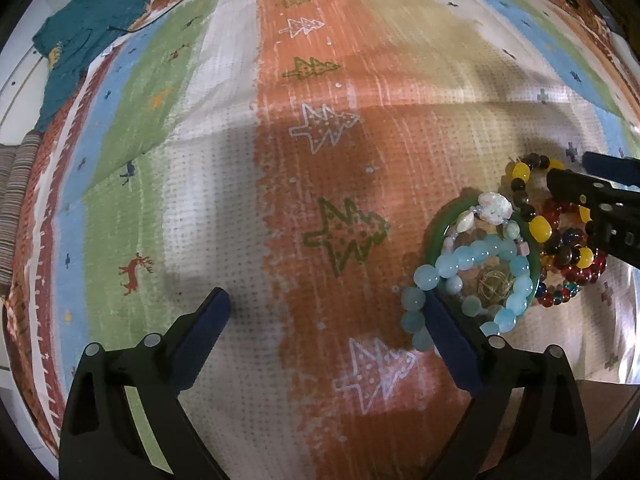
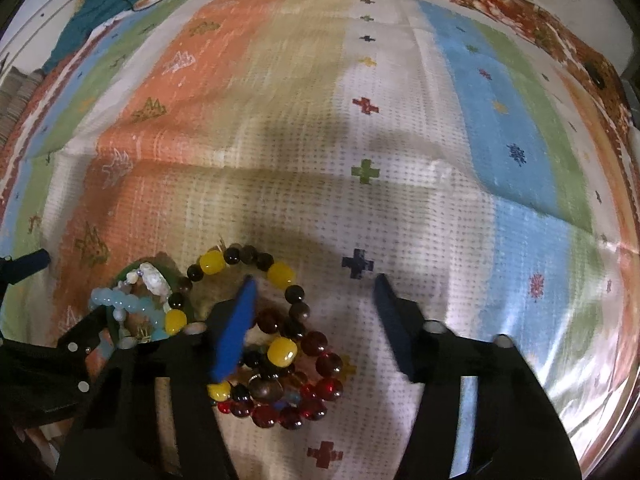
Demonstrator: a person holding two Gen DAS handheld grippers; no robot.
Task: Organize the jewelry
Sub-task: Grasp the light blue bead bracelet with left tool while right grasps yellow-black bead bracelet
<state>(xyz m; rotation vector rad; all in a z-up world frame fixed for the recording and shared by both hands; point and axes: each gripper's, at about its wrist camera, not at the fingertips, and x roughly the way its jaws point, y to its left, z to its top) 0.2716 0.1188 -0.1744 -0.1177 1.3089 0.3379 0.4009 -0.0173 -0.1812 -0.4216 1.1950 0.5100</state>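
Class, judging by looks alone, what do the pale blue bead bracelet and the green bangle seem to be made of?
Pale blue bead bracelet: translucent, glossy round beads with bright highlights, likely glass or polished stone. Green bangle: smooth, solid, shiny ring, possibly jade or glass.

The left gripper's point(image 1: 326, 312) inner finger point(image 1: 452, 344) covers part of the pale blue translucent bead bracelet point(image 1: 476, 264). The right gripper's point(image 2: 314, 292) blue-padded finger point(image 2: 236, 332) hides part of the yellow-and-dark bead bracelet point(image 2: 280, 272). Dark red glass bead strands point(image 2: 292, 412) overlap, so they cannot be counted. A teal folded cloth point(image 1: 88, 32) is cut off at the picture's edge.
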